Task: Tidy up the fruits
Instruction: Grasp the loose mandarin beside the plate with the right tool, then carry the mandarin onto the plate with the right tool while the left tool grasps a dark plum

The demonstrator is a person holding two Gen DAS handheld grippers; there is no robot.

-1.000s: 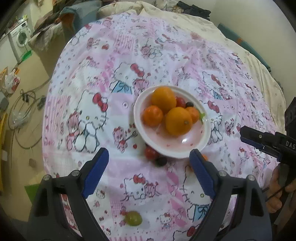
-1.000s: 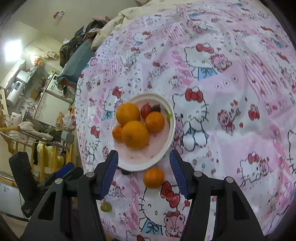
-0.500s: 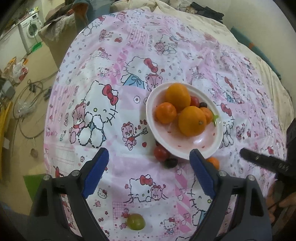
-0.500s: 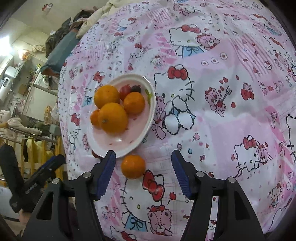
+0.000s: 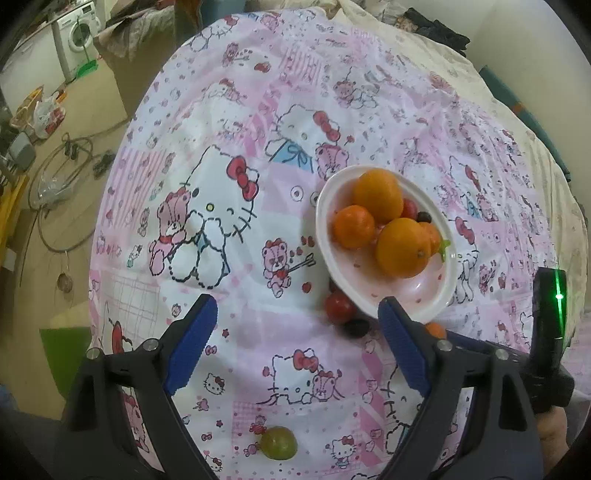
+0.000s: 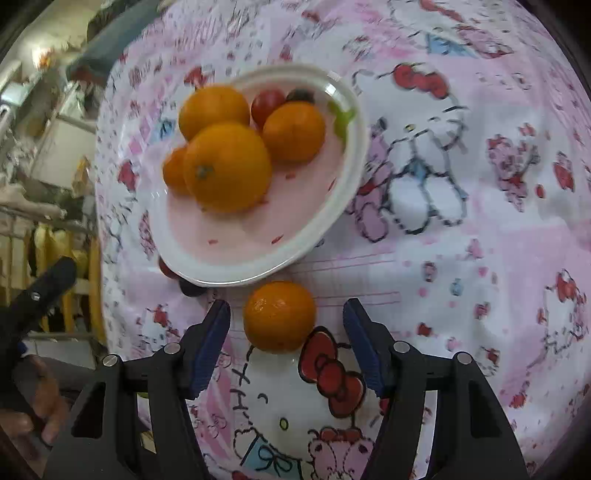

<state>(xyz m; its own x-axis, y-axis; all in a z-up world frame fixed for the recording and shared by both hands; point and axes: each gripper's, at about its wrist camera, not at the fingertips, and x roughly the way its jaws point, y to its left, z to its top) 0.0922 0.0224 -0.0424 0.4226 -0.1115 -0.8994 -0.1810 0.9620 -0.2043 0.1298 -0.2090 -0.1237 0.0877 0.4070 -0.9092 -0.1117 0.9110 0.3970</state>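
Observation:
A white plate [image 5: 321, 229] on the pink cartoon-cat cloth holds two big oranges [image 5: 402, 247], mandarins, a cherry tomato and a dark grape. By its near rim lie a cherry tomato [image 5: 339, 307] and a dark grape [image 5: 356, 328]. A green grape [image 5: 279, 446] lies closer, between the arms of my left gripper [image 5: 297, 310], which hangs open above the cloth with nothing in it. In the right wrist view a loose mandarin [image 6: 279, 315] sits below the plate [image 6: 354, 155], between the fingers of my right gripper [image 6: 287, 309]. Its jaws are opening and the pads stand off the fruit.
The cloth covers a bed with bedding heaped at the far end [image 5: 369, 11]. Its left edge drops to a floor with cables [image 5: 62, 177] and a washing machine [image 5: 77, 33]. The other gripper's body [image 5: 546, 332] and a hand [image 6: 37, 406] show at the frame edges.
My right gripper has dropped toward the loose mandarin, which now lies between its fingers, and its jaws stand a little wider. In the left view the plate has slid to the right.

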